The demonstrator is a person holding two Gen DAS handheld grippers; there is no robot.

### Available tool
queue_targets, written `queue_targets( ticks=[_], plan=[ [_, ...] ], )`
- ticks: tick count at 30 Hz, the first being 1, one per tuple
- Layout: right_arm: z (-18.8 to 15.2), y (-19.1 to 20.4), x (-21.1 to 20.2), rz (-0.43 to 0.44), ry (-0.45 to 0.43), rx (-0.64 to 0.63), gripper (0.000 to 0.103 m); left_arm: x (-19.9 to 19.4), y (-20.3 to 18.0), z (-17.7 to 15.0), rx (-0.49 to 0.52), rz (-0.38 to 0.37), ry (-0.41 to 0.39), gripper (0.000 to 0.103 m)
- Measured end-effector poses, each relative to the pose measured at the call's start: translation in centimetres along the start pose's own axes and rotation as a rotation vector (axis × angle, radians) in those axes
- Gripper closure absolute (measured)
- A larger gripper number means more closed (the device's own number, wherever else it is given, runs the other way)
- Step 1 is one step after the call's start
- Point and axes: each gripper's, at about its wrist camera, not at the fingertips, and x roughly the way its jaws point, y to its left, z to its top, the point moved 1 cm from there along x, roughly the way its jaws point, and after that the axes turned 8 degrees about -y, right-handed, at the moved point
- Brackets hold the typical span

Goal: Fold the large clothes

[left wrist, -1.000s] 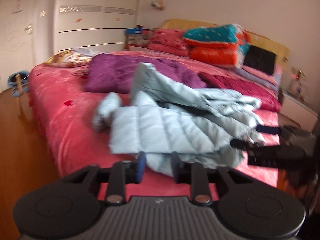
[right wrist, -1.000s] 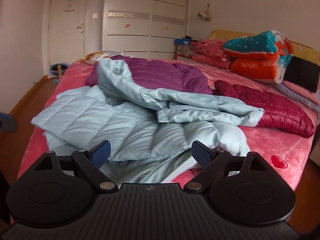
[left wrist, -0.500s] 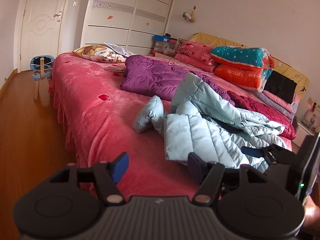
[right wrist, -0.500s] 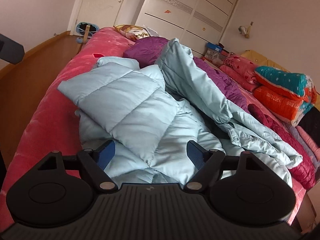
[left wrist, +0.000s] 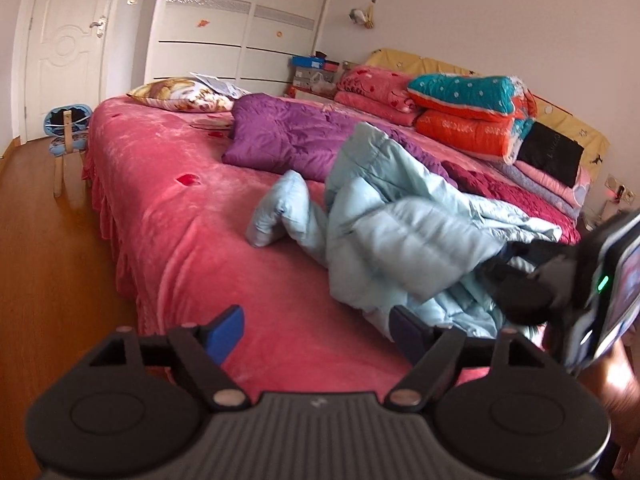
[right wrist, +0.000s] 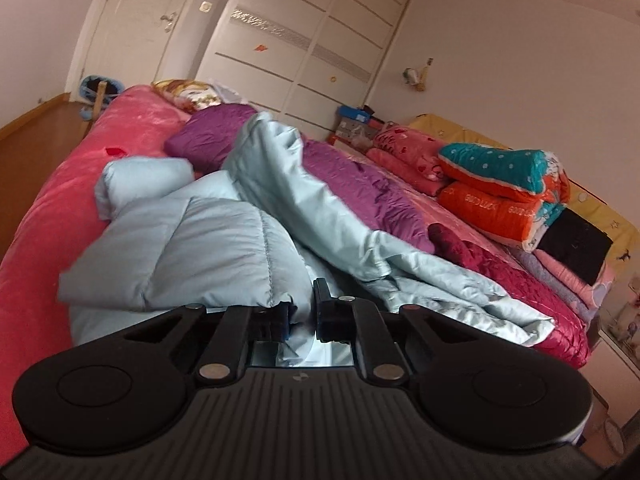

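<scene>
Right tool [right wrist: 302,316] has just clamped my pale blue jacket [right wrist: 224,240] near the bed [left wrist: 168,240] edge; left tool [left wrist: 316,326], just spreading, holds nothing.

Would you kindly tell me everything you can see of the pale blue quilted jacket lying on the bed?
The pale blue quilted puffer jacket looks padded, with a smooth, slightly shiny shell stitched in broad panels. It lies crumpled and unfolded near the edge of the pink velvety bedspread, one stuffed sleeve bent outward, a flap ridged up against the purple quilted coat. The right gripper has just closed its jaws on a fold of its hem; the left gripper stands open beside it.
</scene>
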Motion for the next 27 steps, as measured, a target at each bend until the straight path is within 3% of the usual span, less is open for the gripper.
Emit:
queue_targets(
  ticks=[9,16,21,24,27],
  plan=[
    [-0.9,-11.8,-0.2,-0.269,-0.013,0.295,0.093,3.8,-2.8,-0.6,0.014,-0.051,0.085,0.020],
    [-5.5,-19.9,0.0,-0.486,0.032,0.450,0.093,8.1,-4.9,-1.7,-0.018,-0.061,0.155,0.020],
    [-9.1,-24.0,-1.2,-0.635,0.081,0.489,0.093,10.9,-5.6,-1.9,-0.061,-0.042,0.162,0.020],
    [-10.8,-25.6,-1.4,-0.694,0.112,0.553,0.093,12.5,-5.7,-1.9,-0.118,-0.033,0.181,0.027],
    [-11.8,-26.8,-1.1,-0.736,0.131,0.584,0.093,13.9,-6.4,-2.0,-0.149,-0.019,0.211,0.051]
  ],
)
